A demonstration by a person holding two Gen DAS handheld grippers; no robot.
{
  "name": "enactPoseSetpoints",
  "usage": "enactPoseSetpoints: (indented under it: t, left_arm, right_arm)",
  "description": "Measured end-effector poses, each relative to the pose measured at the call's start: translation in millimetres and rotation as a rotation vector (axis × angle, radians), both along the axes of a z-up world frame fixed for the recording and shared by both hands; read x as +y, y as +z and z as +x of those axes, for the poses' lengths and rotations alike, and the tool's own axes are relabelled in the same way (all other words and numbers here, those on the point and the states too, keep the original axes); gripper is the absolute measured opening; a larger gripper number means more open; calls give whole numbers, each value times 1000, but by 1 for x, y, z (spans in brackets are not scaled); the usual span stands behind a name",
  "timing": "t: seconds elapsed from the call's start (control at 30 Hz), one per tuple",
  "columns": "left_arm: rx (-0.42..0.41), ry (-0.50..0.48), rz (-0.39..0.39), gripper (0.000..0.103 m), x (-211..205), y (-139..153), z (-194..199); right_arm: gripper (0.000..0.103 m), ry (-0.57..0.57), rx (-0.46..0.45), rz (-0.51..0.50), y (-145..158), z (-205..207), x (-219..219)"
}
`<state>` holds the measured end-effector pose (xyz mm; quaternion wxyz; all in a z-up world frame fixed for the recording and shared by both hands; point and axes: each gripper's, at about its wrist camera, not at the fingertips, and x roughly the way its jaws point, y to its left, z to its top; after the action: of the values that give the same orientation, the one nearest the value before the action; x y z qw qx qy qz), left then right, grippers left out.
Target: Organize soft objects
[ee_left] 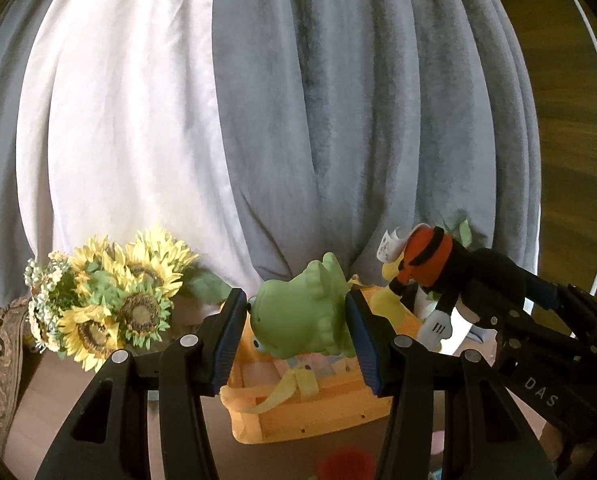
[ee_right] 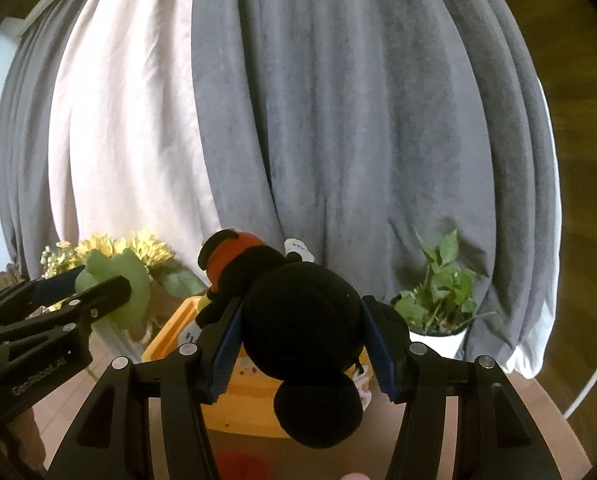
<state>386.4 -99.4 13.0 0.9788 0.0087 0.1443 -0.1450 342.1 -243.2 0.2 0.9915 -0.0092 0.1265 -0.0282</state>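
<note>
My left gripper (ee_left: 296,320) is shut on a green frog plush (ee_left: 298,316) and holds it above an orange basket (ee_left: 298,412). My right gripper (ee_right: 302,340) is shut on the round black head of a black mouse plush (ee_right: 298,320) with red shorts, held over the same orange basket (ee_right: 246,408). In the left wrist view the mouse plush (ee_left: 458,272) hangs at the right, in the right gripper's black frame. In the right wrist view the frog plush (ee_right: 114,280) shows at the left in the left gripper.
A sunflower bouquet (ee_left: 110,300) stands left of the basket. A potted green plant (ee_right: 438,300) in a white pot stands to the right. Grey and white curtains (ee_left: 298,100) hang close behind. A red object (ee_left: 346,464) lies on the brown table in front of the basket.
</note>
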Motion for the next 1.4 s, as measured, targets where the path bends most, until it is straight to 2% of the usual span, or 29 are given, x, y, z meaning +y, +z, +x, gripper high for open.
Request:
enactPoseSetpoints:
  t: [0.43, 1.03, 1.4]
  left_arm:
    - [24, 21, 20, 50, -8, -13, 48]
    - [149, 39, 47, 50, -15, -62, 115]
    - [214, 36, 93, 50, -22, -94, 147]
  right_arm:
    - [58, 46, 32, -15, -10, 57, -9]
    - [58, 74, 127, -36, -47, 127, -13]
    - [59, 89, 221, -11, -78, 161, -18]
